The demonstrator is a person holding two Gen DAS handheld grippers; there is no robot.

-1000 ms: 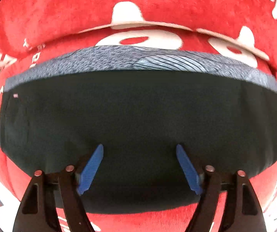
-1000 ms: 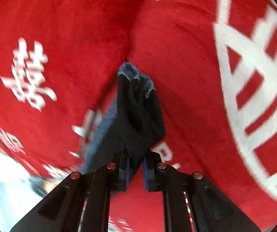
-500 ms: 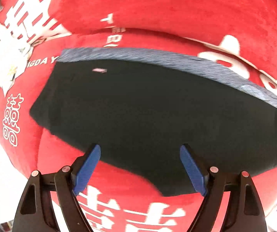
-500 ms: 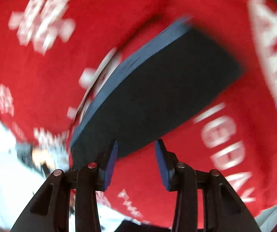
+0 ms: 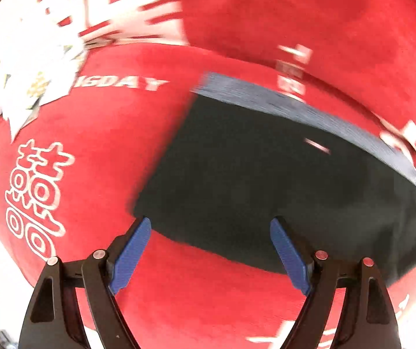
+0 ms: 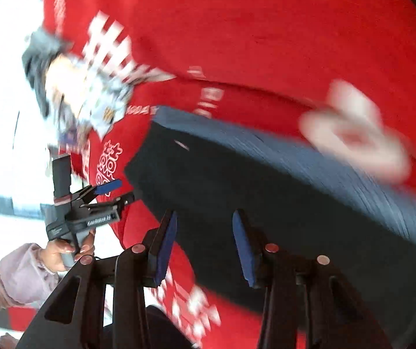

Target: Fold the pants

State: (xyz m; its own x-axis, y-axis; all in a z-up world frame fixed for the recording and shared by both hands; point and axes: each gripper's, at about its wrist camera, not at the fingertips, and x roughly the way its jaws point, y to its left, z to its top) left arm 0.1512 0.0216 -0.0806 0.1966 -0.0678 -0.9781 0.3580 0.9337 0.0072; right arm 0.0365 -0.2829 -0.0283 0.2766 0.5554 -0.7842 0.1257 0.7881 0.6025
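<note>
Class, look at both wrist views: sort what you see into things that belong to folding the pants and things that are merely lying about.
Belongs to the job:
dark pants, folded flat
left tongs, open
right tongs, open

Just there:
red blanket with white print, under the pants
white patterned cloth at its far left edge, blurred

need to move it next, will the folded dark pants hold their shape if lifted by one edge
Probably not: the folded dark pants with a grey waistband are soft cloth lying flat, so they would likely sag and unfold. On the plush red blanket, pushing would likely bunch them rather than slide them.
</note>
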